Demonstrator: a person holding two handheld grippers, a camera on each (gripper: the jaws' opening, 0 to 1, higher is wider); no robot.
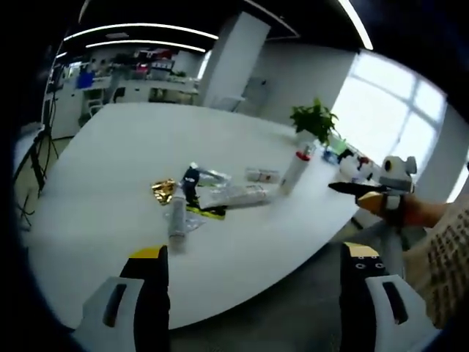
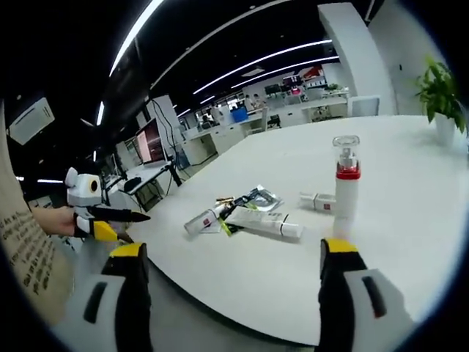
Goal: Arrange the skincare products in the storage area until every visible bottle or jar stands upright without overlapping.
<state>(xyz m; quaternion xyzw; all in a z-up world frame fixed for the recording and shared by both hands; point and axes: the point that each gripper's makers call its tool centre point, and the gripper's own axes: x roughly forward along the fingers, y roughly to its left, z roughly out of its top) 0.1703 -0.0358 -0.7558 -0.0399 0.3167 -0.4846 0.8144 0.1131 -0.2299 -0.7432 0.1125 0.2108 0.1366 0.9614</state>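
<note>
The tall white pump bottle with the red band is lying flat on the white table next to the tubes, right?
Not quite. The tall white pump bottle with the red band is standing upright on the white table, as the right gripper view shows. The white tubes beside it are the ones lying flat.

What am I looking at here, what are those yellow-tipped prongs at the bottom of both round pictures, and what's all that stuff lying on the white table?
Those prongs are the jaws of two hand-held grippers; a person holds one in each hand, and each carries a fisheye camera looking forward along its jaws. One picture comes from the left gripper, the other from the right gripper. Each gripper also shows at the edge of the other's picture. Both stand open and hold nothing. On the white table sits a small pile of skincare items: a white tube and other tubes and packets lying flat, and a white bottle with a red band standing upright. A potted plant stands further back.
</note>
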